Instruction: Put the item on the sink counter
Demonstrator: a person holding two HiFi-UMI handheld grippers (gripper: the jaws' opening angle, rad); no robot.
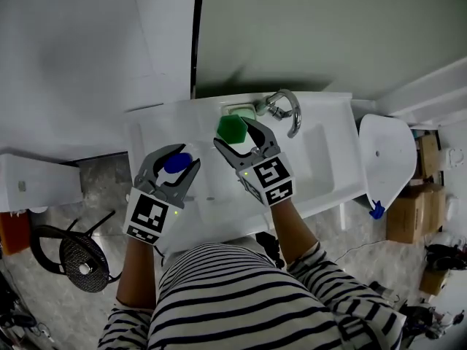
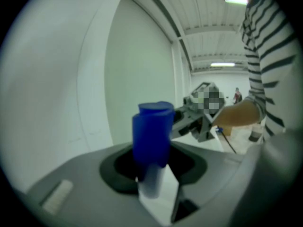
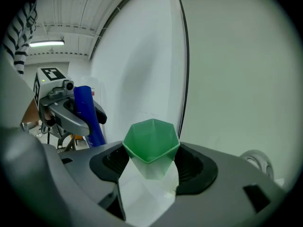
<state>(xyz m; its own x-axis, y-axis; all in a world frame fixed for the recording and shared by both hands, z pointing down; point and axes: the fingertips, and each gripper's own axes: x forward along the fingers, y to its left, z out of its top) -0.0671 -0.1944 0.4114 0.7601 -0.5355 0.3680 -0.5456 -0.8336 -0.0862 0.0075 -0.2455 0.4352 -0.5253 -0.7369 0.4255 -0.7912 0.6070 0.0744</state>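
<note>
Blue-capped bottle (image 1: 176, 162) is sitting clamped in the left gripper (image 1: 179, 168), centre-left; the right gripper (image 1: 234, 133) is clasping a green cup (image 1: 232, 126). Both are hanging above the white sink counter (image 1: 164, 122), probably needing lowering, then releasing.
</note>
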